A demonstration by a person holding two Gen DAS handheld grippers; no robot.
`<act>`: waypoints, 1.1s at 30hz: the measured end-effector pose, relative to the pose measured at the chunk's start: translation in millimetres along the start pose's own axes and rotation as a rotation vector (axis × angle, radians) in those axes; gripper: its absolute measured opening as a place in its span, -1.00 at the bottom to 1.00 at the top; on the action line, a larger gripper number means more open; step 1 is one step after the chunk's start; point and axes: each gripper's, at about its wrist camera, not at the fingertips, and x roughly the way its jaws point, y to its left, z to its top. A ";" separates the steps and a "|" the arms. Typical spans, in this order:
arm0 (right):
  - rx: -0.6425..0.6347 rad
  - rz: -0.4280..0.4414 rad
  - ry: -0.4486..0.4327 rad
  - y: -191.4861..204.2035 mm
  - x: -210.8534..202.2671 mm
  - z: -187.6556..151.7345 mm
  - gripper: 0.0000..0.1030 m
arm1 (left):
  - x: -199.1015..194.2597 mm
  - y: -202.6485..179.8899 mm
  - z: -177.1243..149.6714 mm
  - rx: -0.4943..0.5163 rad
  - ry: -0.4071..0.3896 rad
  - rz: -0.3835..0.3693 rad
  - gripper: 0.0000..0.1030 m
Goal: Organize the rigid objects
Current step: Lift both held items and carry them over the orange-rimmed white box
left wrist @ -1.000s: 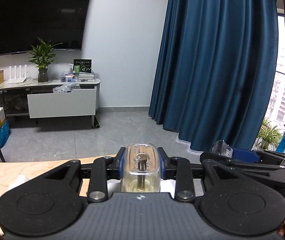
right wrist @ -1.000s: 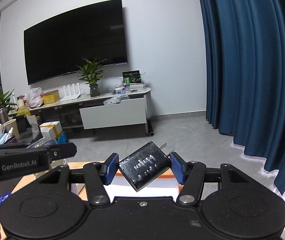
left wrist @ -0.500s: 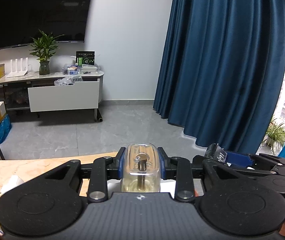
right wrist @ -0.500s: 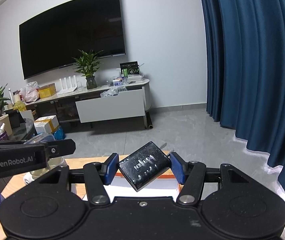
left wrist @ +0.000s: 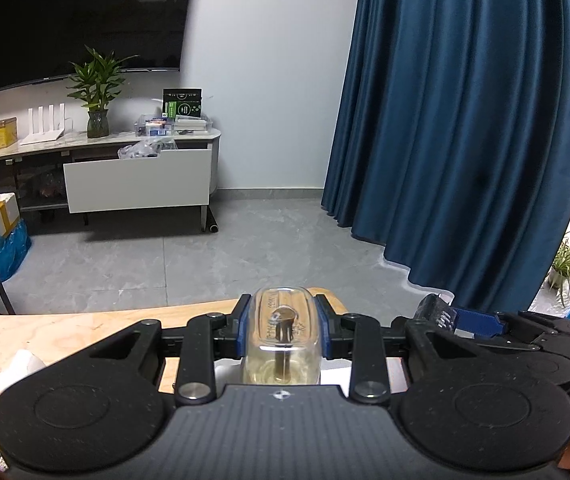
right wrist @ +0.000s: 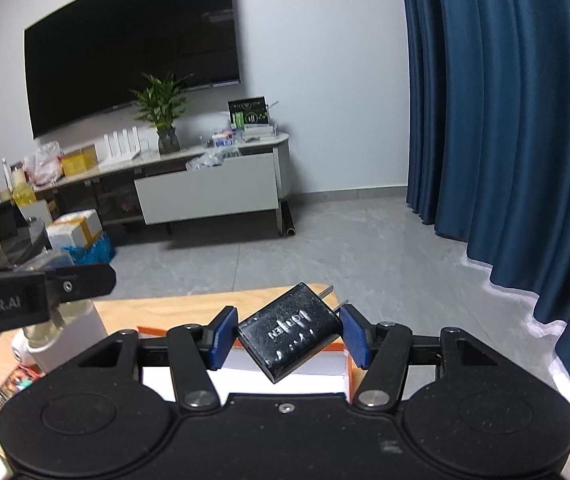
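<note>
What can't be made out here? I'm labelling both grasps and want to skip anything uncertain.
- Clear bottle in the left gripper, left wrist view: its base is hidden behind the gripper body.
- Black charger in the right gripper, right wrist view: its lettering is too blurred to read.
- Orange-edged white box beneath it: mostly covered by the gripper, contents unseen.

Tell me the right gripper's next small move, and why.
Probably lower the right gripper toward the white-and-orange box just below it. It grips the black charger tilted, corner to corner between the blue pads, so a short, slow descent before opening seems safer than releasing from the air.
</note>
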 end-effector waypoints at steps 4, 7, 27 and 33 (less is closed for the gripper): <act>-0.008 0.008 -0.002 -0.5 2.3 3.1 0.33 | 5.3 2.5 0.2 -0.017 0.008 0.008 -0.36; -0.022 -0.001 0.002 -1.0 4.8 2.2 0.33 | 10.2 3.6 -0.1 -0.019 0.020 0.012 -0.36; -0.055 -0.017 0.038 5.5 20.9 5.1 0.33 | 22.0 8.4 -1.1 -0.025 0.031 0.032 -0.36; -0.057 -0.017 0.039 5.8 21.5 5.0 0.33 | 23.8 8.6 -1.3 -0.025 0.032 0.031 -0.36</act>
